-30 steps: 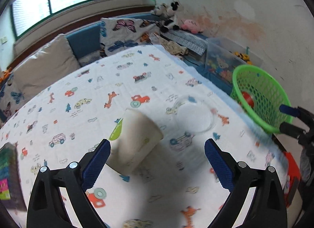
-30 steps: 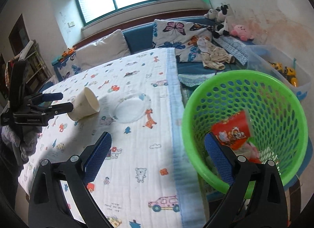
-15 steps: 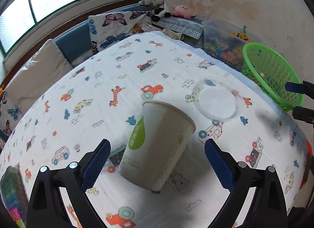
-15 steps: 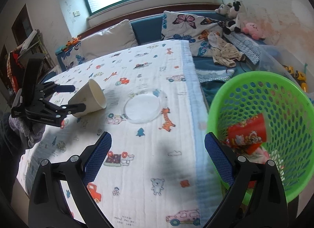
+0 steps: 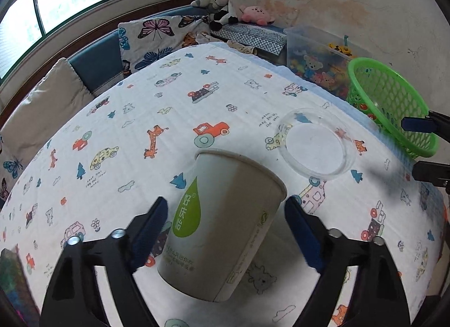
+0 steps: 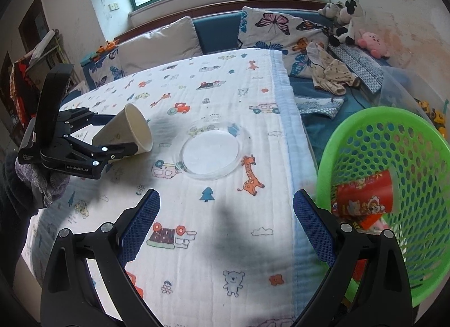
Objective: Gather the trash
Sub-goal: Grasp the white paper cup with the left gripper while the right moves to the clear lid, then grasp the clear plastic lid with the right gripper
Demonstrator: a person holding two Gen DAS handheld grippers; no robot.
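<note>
The left gripper (image 5: 225, 214) has just been closing its jaws, which straddle the tipped paper cup (image 5: 222, 228) without visibly pressing it. Right gripper (image 6: 226, 209) jaws stand released over the desk (image 6: 225, 248). A clear lid (image 6: 212, 152) lies beside the cup; the green basket (image 6: 393, 130) stands off the desk's right edge.

Your left gripper (image 5: 226, 214) has been closing around the tipped paper cup (image 5: 222, 228), pads not yet pressing. Clear lid (image 5: 316, 144) at two o'clock, green basket (image 5: 391, 102) beyond.
</note>
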